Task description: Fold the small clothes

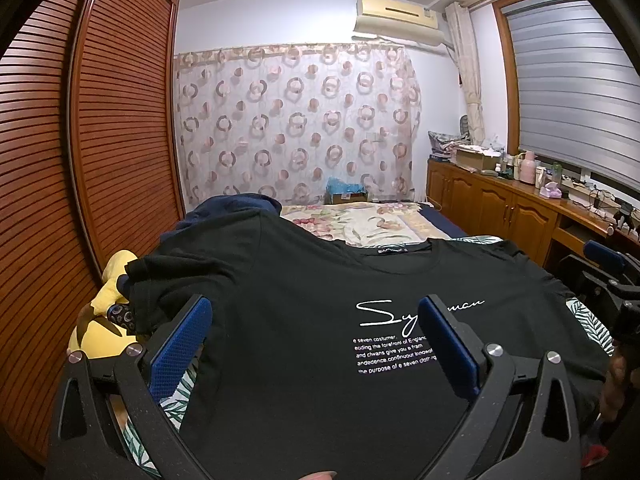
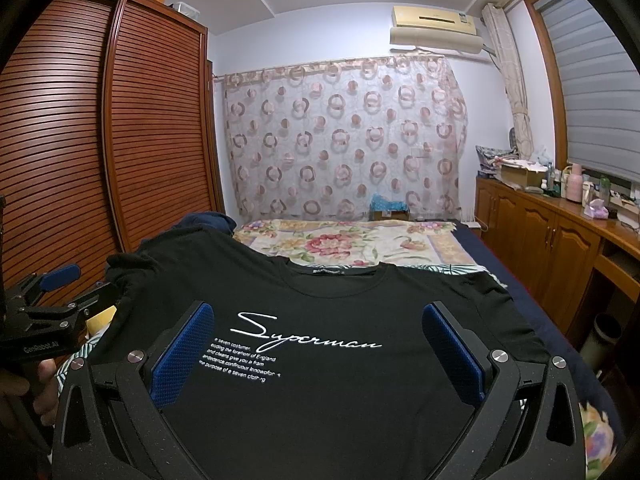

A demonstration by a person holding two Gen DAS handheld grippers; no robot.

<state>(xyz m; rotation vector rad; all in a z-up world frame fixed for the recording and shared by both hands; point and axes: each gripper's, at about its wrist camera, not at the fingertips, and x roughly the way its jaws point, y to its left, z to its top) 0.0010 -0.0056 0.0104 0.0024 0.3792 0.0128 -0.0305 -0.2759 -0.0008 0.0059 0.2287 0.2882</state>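
Lying spread face-up across the near end of a bed with a floral quilt (image 2: 352, 240), a black short-sleeved cotton T-shirt (image 2: 340, 400) shows its white script print "Superman" (image 2: 308, 334) and its round collar pointing toward the far wall. Above its lower half, the left gripper (image 1: 316, 344) hangs with its blue-padded fingers (image 1: 180, 352) spread wide and nothing between them; the shirt's chest print sits partly behind its right finger. The right gripper (image 2: 320, 352) is likewise splayed wide and empty, framing the print from above. Whether either tool touches the cloth cannot be told. A yellow plush toy (image 1: 100, 320) lies just beside the shirt's left sleeve, next to the brown slatted wardrobe (image 1: 80, 140). Behind the bed hangs a sheer curtain with ring patterns (image 2: 340, 140).
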